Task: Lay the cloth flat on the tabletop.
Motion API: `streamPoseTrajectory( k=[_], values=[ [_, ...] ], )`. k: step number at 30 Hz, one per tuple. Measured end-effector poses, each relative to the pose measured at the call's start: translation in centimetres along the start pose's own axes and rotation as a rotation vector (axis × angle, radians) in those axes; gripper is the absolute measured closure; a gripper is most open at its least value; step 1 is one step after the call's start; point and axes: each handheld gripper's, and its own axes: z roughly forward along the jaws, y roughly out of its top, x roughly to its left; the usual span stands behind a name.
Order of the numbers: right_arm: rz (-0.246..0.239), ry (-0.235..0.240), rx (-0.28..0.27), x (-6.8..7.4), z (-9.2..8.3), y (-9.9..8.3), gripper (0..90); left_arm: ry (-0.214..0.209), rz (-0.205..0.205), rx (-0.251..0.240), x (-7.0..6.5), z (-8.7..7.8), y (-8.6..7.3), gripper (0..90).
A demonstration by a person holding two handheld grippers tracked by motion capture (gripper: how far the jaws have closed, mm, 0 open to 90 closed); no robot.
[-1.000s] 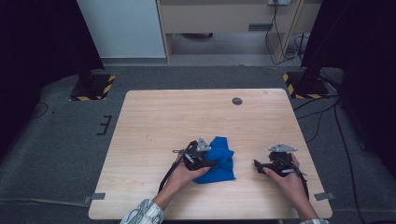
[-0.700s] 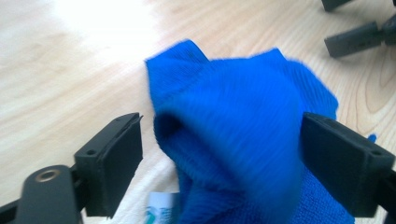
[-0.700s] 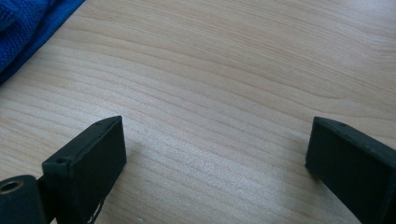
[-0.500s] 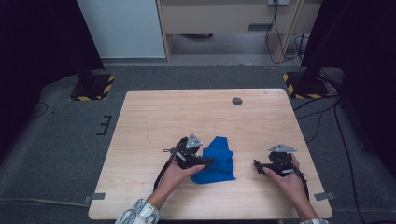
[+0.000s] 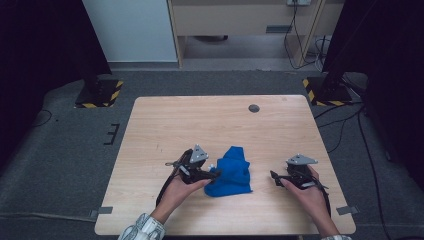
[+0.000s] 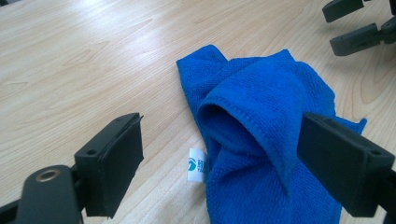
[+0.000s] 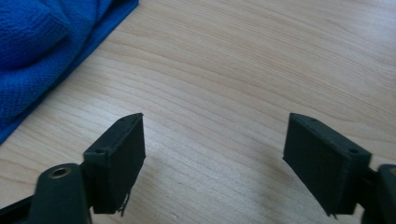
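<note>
A crumpled blue cloth (image 5: 231,172) lies bunched on the wooden table (image 5: 200,125) near its front edge. My left gripper (image 5: 212,173) is at the cloth's left side and open. In the left gripper view the left gripper (image 6: 224,140) has a raised fold of the cloth (image 6: 261,102) between its wide-apart jaws, and a white label (image 6: 197,164) lies beside the fold. My right gripper (image 5: 274,176) rests to the right of the cloth, apart from it. In the right gripper view the right gripper (image 7: 215,140) stands open over bare wood, with the cloth (image 7: 37,42) at the upper left.
A small dark round grommet (image 5: 254,108) sits in the table's far side. The right gripper's jaws (image 6: 355,28) show at the top right of the left gripper view. Striped stand bases (image 5: 100,95) stand on the floor beyond the table's corners.
My left gripper has shifted a little to the left and the blue cloth has become more bunched. The right gripper has stayed in place.
</note>
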Motion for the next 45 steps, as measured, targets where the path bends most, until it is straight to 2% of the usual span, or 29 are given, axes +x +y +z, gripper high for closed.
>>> streamPoseTrajectory(
  k=[5,10,13,14,22,24,28,37,45],
  values=[
    [-0.018,0.018,-0.009,0.3,-0.1,0.1,31.5,0.003,0.002,-0.009,-0.2,-0.6,-0.2,15.7],
    [-0.029,0.037,-0.021,0.8,-0.5,0.3,38.7,0.022,0.011,0.014,-0.4,-1.3,-2.0,18.1],
    [-0.04,0.045,-0.024,0.9,-0.5,0.3,41.0,0.031,-0.002,0.011,-0.1,-1.3,-2.0,18.9],
    [-0.051,0.051,-0.023,1.2,-0.5,0.3,42.7,0.033,-0.019,-0.001,0.2,-1.3,-1.9,20.1],
    [-0.082,0.089,-0.023,1.9,-0.6,0.5,52.9,0.032,-0.028,-0.015,0.3,-1.3,-1.9,25.1],
    [-0.097,0.097,-0.03,2.1,-0.7,0.6,55.3,0.029,-0.025,-0.015,0.2,-1.3,-1.8,26.2],
    [-0.109,0.117,-0.036,2.6,-0.8,0.7,61.1,0.035,0.017,-0.006,-0.5,-1.0,-1.6,26.6],
    [-0.137,0.159,-0.047,3.6,-0.8,0.9,71.8,0.034,0.041,0.004,-1.0,-0.4,-1.5,33.7],
    [-0.146,0.189,-0.058,4.2,-0.9,1.1,74.7,0.048,0.057,-0.004,-1.3,0.0,-1.2,34.8]
  ],
)
